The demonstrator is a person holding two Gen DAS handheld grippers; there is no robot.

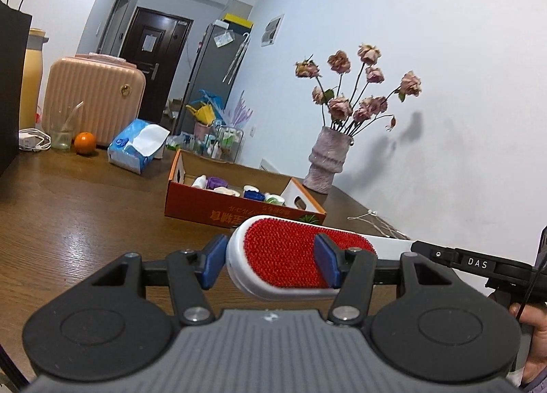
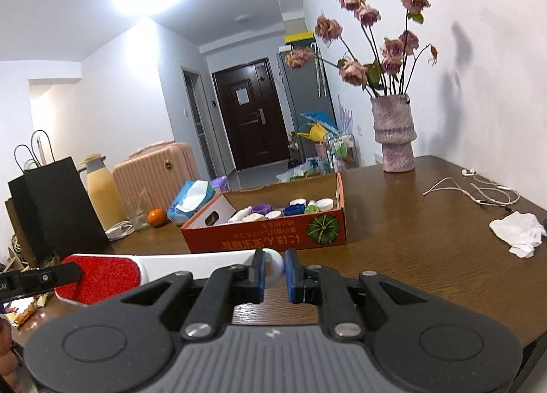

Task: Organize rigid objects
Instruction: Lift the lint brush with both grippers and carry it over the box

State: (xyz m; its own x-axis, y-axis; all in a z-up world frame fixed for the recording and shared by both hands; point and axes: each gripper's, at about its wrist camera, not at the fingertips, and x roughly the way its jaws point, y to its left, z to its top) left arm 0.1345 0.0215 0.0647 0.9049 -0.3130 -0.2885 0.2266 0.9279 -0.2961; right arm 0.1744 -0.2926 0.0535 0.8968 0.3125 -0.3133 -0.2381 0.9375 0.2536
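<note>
- In front of the cardboard box (image 2: pixel 266 232), on the side nearest the cameras, a lint brush (image 1: pixel 283 256) with a red pile face and a white body is carried clear of the wooden table (image 1: pixel 85 222) between two handheld claws.
- Left gripper (image 1: pixel 270 264): jaws part-way apart and clamped across the wide brush head, blue pads bearing on its two sides.
- Right gripper (image 2: pixel 275 273): jaws closed nearly to their limit on the thin looped end of the white handle, seen just ahead of the box's front wall.
- Contents of the box: several small items already lie inside — white bottles, round lidded jars, a purple piece and a blue one. That part of the sorting appears done.
- Outstanding, as judged from this view: the brush is not yet in the box, and it is longer than the items already stowed, so it will likely need to go in lengthwise.
- Beyond the box's right end stands a vase of dried roses (image 2: pixel 395 133); earphones (image 2: pixel 478 191) and a crumpled tissue (image 2: pixel 518 228) lie further to the right of the box. Whether these belong to the job cannot be told.
</note>
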